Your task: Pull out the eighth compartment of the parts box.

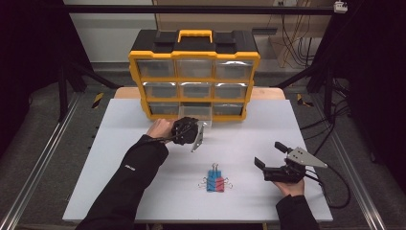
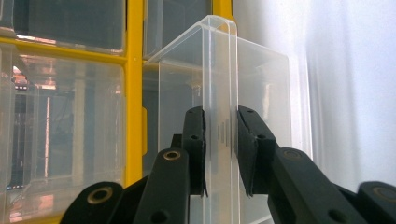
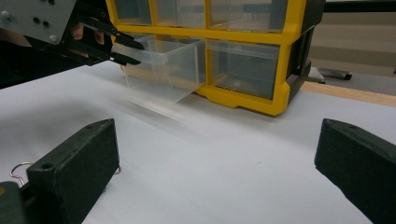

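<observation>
A yellow and black drawer cabinet (image 1: 194,72) stands at the back of the white table (image 1: 119,158). Its bottom middle clear drawer (image 1: 196,112) is pulled partly out. My left gripper (image 1: 194,124) is shut on that drawer's front lip, and the left gripper view has the pads (image 2: 247,135) pressing the clear lip (image 2: 219,70) from both sides. The right gripper view shows the drawer (image 3: 163,65) sticking out with the left gripper (image 3: 123,49) on it. My right gripper (image 1: 269,154) rests open at the right of the table, nothing between its jaws (image 3: 215,158). Blue and red binder clips (image 1: 216,184) lie between the hands.
The cabinet's other clear drawers (image 1: 230,88) are closed. A wire loop of a binder clip (image 3: 16,170) shows beside the right gripper's left jaw. A cable (image 1: 335,191) trails from the right gripper near the table's right edge. Black frame rails flank the table.
</observation>
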